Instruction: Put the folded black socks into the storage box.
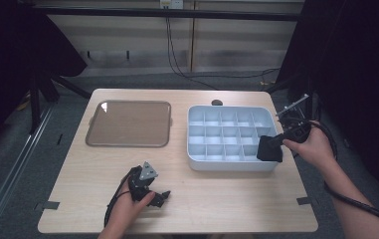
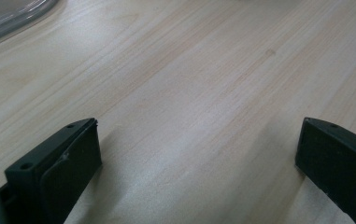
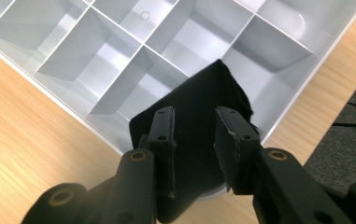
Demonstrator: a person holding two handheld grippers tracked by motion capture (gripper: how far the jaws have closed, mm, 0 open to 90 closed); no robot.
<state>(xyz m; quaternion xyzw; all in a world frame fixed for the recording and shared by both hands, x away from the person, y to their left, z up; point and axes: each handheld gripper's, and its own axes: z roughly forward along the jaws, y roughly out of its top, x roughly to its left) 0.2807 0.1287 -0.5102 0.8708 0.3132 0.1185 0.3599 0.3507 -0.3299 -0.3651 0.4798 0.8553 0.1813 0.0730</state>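
Black cloth held over the corner of the grey box

The right hand-held gripper (image 3: 194, 140) has its jaws closed on a black cloth (image 3: 199, 107) and holds it at the near right corner of the divided box (image 1: 197, 162), by the table's (image 1: 227, 199) right edge. I think the cloth is only just picked up; where it goes is still to do. The left hand-held gripper (image 1: 153, 195) rests wide open and empty near the front edge. What lies under the cloth is hidden.
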